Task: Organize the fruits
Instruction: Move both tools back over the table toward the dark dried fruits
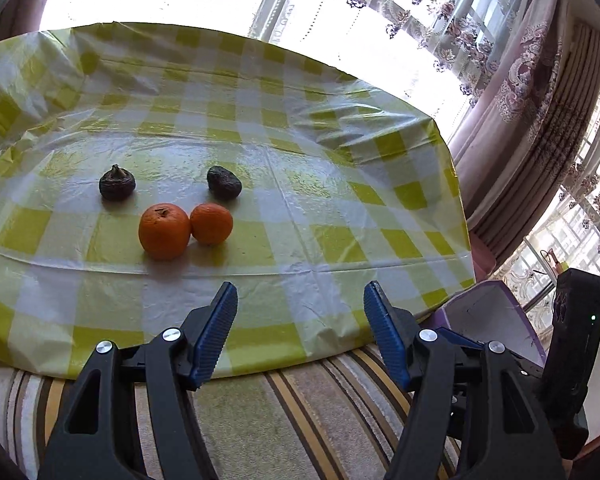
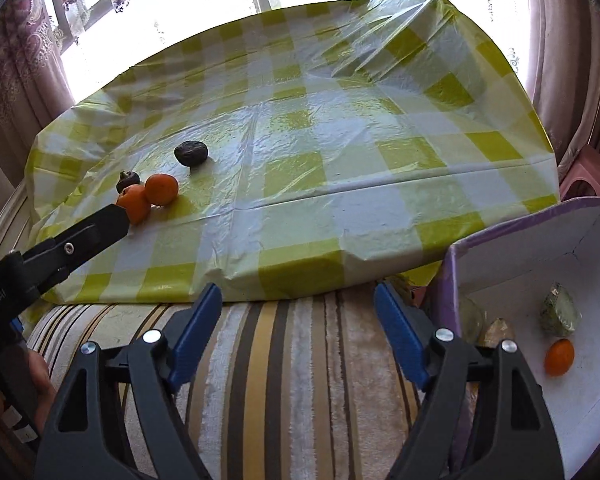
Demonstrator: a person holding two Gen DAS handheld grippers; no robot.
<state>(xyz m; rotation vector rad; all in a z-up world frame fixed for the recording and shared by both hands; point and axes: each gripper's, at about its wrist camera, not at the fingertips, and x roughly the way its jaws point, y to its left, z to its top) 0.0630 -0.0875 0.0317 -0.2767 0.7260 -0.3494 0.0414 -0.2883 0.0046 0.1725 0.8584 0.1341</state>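
Left gripper [image 1: 300,300] jaws spread wide, nothing in them, low centre of frame over striped cushion [image 1: 292,412]. Just ahead on checked tablecloth [image 1: 320,216]: two oranges [image 1: 164,231] touching, two dark wrinkly fruits [image 1: 117,184] behind, apart. Right gripper [image 2: 298,306] also gaping, empty. Purple box [image 2: 512,232] lower right of right view, small orange [image 2: 559,357] plus wrapped bits inside. Flowery curtains [image 1: 540,80] behind.

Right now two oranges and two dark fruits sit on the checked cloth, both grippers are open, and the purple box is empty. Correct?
Not quite: the purple box is not empty. The right wrist view shows a small orange fruit and several wrapped items inside it. The rest stands.
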